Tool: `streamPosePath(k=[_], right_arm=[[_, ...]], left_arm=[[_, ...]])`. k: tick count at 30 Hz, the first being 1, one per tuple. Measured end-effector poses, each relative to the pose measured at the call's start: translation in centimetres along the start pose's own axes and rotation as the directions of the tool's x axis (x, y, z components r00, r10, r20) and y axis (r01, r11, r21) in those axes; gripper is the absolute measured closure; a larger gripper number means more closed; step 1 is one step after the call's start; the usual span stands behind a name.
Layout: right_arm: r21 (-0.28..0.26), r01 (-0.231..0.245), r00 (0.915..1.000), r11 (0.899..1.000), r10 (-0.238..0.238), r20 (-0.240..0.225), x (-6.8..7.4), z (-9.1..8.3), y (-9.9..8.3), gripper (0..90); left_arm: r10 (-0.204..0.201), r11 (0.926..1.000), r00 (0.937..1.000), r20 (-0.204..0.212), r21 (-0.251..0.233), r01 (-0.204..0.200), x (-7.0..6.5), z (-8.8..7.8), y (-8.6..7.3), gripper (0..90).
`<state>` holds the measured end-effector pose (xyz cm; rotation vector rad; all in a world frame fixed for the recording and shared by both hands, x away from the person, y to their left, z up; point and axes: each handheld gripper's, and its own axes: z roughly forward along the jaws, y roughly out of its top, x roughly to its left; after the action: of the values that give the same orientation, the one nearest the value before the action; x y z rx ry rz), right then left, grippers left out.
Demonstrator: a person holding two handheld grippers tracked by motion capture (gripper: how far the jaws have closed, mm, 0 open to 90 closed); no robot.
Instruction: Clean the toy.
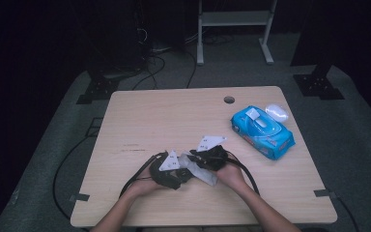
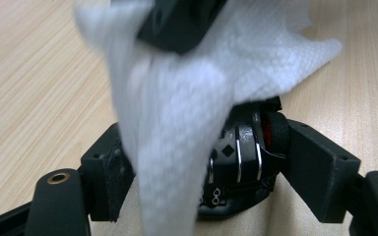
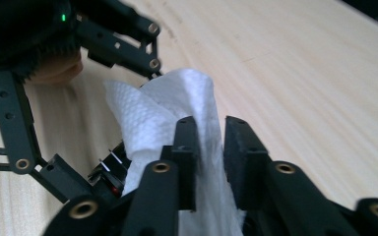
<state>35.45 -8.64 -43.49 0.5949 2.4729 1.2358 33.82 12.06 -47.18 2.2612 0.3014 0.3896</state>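
My left gripper [image 2: 226,162] clamps a small black object [image 2: 238,157]; right gripper [image 3: 209,147], jaws slackened around the wet wipe [image 3: 162,108], may drop it.

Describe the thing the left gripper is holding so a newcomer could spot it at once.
On the wooden table, look near the front edge where the two hands meet. The left gripper clamps a small black object with silver metal clips across it and a red part at one side. A white wipe is draped over it, unlike the blue wipes pack lying far right.
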Motion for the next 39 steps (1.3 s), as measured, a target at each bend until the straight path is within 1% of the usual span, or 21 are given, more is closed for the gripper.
streamPosePath(k=[2, 4, 5, 8, 10, 14, 17, 19, 20, 22, 24, 25, 28, 30, 32, 33, 34, 35, 37, 39], right_arm=[[-0.016, -0.005, 1.0, 1.0, 0.005, 0.001, 0.0, -0.6, 0.0, 72.3], [-0.029, -0.002, 1.0, 1.0, 0.002, 0.001, 0.4, -0.9, 0.2, 71.6], [-0.037, 0.001, 1.0, 0.999, -0.002, -0.008, 0.6, -0.9, 0.3, 70.8], [-0.037, 0.017, 0.9998, 0.999, -0.016, 0.007, 1.2, -0.7, 0.4, 70.7], [-0.038, 0.012, 0.9999, 0.999, -0.012, -0.006, 1.5, -0.4, 0.3, 69.9], [-0.024, 0.033, 0.9993, 0.999, -0.034, -0.016, 2.1, 0.1, 0.1, 69.4], [-0.019, 0.018, 0.9984, 1.0, -0.019, -0.053, 2.3, 0.7, -0.2, 68.4], [-0.005, 0.02, 0.9973, 1.0, -0.02, -0.071, 2.6, 1.2, -0.3, 68.2], [0.004, 0.023, 0.9966, 1.0, -0.023, -0.08, 2.9, 1.5, -0.4, 68.8], [0.003, 0.043, 0.9969, 0.999, -0.043, -0.065, 3.1, 1.7, -0.6, 70.3], [0.0, 0.063, 0.996, 0.998, -0.063, -0.064, 3.1, 1.7, -0.7, 78.9], [0.0, 0.076, 0.9949, 0.997, -0.076, -0.066, 3.1, 1.6, -0.8, 81.5], [0.01, 0.075, 0.9946, 0.997, -0.074, -0.073, 2.5, 1.2, -1.0, 84.5], [0.025, 0.079, 0.9959, 0.997, -0.077, -0.046, 1.9, 0.7, -1.3, 85.0], [0.031, 0.057, 0.9983, 0.998, -0.056, -0.017, 1.2, 0.3, -1.6, 85.4], [0.032, 0.036, 0.9993, 0.999, -0.036, 0.006, 0.6, 0.1, -1.8, 85.5], [0.028, 0.017, 0.9997, 0.999, -0.018, 0.02, 0.0, 0.1, -1.9, 85.7], [0.027, -0.001, 0.9996, 1.0, 0.0, 0.028, -0.3, 0.1, -1.9, 85.7], [0.019, -0.023, 0.9992, 1.0, 0.023, 0.033, -0.8, 0.4, -1.8, 85.7], [0.009, -0.037, 0.9991, 0.999, 0.037, 0.02, -0.7, 0.8, -1.5, 85.7]], left_arm=[[0.002, 1.0, 1.0, -0.002, 0.001, -0.002, 0.0, 0.0, 0.0, 25.1], [0.001, 1.0, 1.0, -0.002, 0.001, -0.001, 0.0, 0.0, 0.0, 25.1], [-0.001, 1.0, 1.0, -0.002, 0.002, 0.001, -0.1, 0.0, 0.0, 25.1], [-0.004, 1.0, 1.0, -0.003, -0.001, 0.004, -0.1, 0.0, 0.0, 25.1], [-0.004, 1.0, 1.0, -0.002, 0.0, 0.004, -0.1, 0.0, 0.0, 25.1], [-0.004, 1.0, 1.0, 0.002, 0.004, 0.004, 0.0, 0.0, 0.0, 25.1], [-0.001, 1.0, 1.0, 0.0, 0.004, 0.001, -0.1, 0.0, 0.1, 25.1], [0.001, 1.0, 1.0, -0.002, 0.003, -0.001, -0.1, 0.0, 0.1, 25.1], [0.0, 1.0, 1.0, -0.002, 0.004, 0.0, -0.1, 0.0, 0.1, 25.1], [-0.006, 1.0, 1.0, 0.002, 0.008, 0.006, 0.0, 0.0, 0.0, 25.1], [-0.001, 1.0, 1.0, 0.001, 0.009, 0.001, 0.0, 0.0, 0.0, 25.1], [-0.002, 1.0, 1.0, 0.0, 0.006, 0.002, 0.0, 0.0, 0.0, 25.1], [-0.007, 1.0, 1.0, -0.001, 0.003, 0.007, -0.1, 0.0, 0.0, 25.1], [-0.008, 1.0, 1.0, -0.002, -0.001, 0.008, -0.1, 0.0, 0.0, 25.1], [-0.002, 1.0, 1.0, -0.003, 0.0, 0.002, -0.1, 0.0, 0.0, 25.1], [0.001, 1.0, 1.0, -0.003, 0.001, -0.001, 0.0, 0.0, 0.0, 25.1], [0.003, 1.0, 1.0, -0.003, 0.001, -0.003, 0.0, 0.0, 0.0, 25.1], [-0.001, 1.0, 1.0, -0.002, -0.001, 0.001, 0.0, 0.0, 0.0, 25.1], [-0.004, 1.0, 1.0, -0.003, 0.002, 0.004, 0.0, 0.0, 0.0, 25.1], [-0.01, 1.0, 0.9999, -0.003, 0.0, 0.01, 0.0, 0.0, 0.0, 25.1]])
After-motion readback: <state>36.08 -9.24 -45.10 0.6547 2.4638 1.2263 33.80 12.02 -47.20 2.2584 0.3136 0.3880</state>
